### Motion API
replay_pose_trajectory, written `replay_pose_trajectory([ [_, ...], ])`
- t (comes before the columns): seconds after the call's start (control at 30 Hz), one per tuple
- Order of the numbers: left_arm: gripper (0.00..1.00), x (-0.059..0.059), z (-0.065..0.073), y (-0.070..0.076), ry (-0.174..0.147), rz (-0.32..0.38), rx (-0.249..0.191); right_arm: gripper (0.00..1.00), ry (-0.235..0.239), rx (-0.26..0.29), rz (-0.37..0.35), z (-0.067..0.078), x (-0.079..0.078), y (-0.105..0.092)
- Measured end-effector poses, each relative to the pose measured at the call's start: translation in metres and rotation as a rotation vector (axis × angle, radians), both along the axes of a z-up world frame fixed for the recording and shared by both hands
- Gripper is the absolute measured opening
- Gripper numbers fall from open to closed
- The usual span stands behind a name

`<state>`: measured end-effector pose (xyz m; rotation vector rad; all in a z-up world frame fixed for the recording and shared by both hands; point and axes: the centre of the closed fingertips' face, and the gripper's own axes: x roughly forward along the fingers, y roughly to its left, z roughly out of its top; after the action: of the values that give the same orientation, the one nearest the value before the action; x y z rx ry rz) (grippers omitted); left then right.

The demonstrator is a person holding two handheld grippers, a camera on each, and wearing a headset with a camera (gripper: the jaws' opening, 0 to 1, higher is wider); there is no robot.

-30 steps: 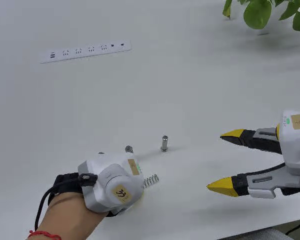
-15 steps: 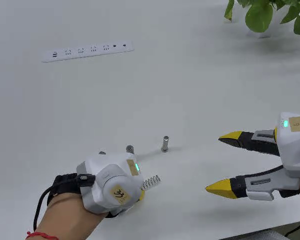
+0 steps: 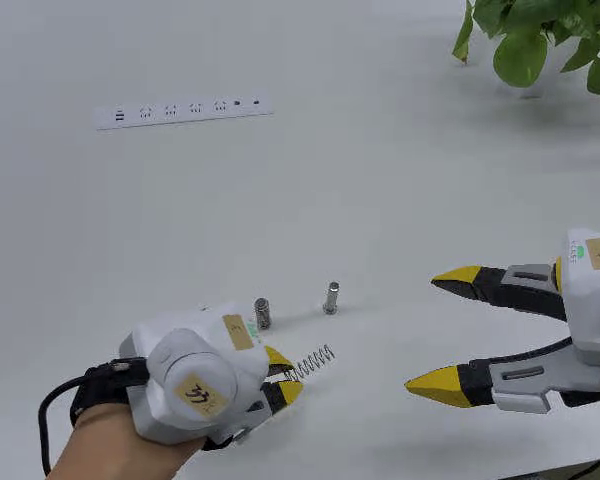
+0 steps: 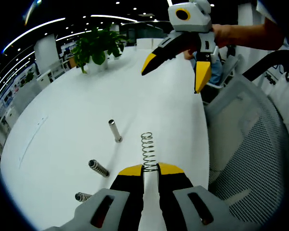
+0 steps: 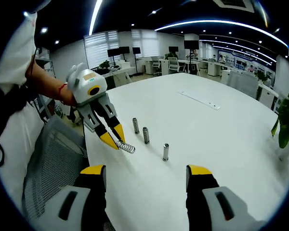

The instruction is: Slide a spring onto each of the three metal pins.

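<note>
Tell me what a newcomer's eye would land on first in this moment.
The left gripper, at the near left of the white table, pinches a small spring by one end so that it sticks out toward the pins. Just beyond it stands a bare pin, with a spring-covered pin to its left. The right gripper hovers wide open at the right.

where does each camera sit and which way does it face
Head view: on the headset, facing down at the white tabletop; shows a forearm, left gripper and right gripper.
Left gripper view: rides that gripper, facing along its jaws, shut on the coiled metal spring, toward the right gripper.
Right gripper view: rides that gripper, facing between its open jaws toward the left gripper.
Shared: all catch the bare metal pin.
</note>
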<state>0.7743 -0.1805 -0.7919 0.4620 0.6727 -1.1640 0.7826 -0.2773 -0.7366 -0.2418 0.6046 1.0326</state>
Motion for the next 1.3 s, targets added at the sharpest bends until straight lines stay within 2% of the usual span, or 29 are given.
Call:
replay_pose_trajectory([
  [0.07,0.1,0.002,0.012,0.0,-0.012,0.02,-0.039,0.68,-0.008,0.031,-0.006,0.011,0.002,0.006],
  [0.1,0.1,0.004,0.021,-0.002,-0.017,0.037,-0.078,0.68,-0.01,0.06,-0.012,0.018,0.003,0.011],
  [0.23,0.1,0.009,0.048,-0.005,-0.035,0.082,-0.17,0.64,-0.008,0.146,-0.028,0.039,0.005,0.025],
  [0.27,0.1,0.011,0.057,-0.005,-0.04,0.097,-0.204,0.63,-0.005,0.182,-0.036,0.047,0.006,0.031],
  [0.43,0.1,0.018,0.084,-0.002,-0.066,0.14,-0.311,0.57,0.018,0.344,-0.092,0.076,0.011,0.051],
  [0.5,0.1,0.017,0.097,-0.006,-0.077,0.149,-0.343,0.55,0.02,0.366,-0.112,0.081,0.013,0.054],
  [0.57,0.1,0.018,0.11,-0.006,-0.085,0.169,-0.389,0.52,0.028,0.438,-0.146,0.094,0.016,0.06],
  [0.7,0.1,0.02,0.121,-0.002,-0.093,0.191,-0.441,0.44,0.045,0.532,-0.204,0.11,0.023,0.062],
  [0.83,0.1,0.017,0.134,-0.008,-0.105,0.2,-0.484,0.35,0.081,0.595,-0.232,0.117,0.025,0.064],
  [1.0,0.1,0.016,0.147,-0.01,-0.11,0.216,-0.529,0.3,0.112,0.633,-0.243,0.12,0.025,0.069],
  [1.3,0.1,0.015,0.157,-0.013,-0.118,0.21,-0.559,0.22,0.146,0.695,-0.243,0.13,0.022,0.074],
])
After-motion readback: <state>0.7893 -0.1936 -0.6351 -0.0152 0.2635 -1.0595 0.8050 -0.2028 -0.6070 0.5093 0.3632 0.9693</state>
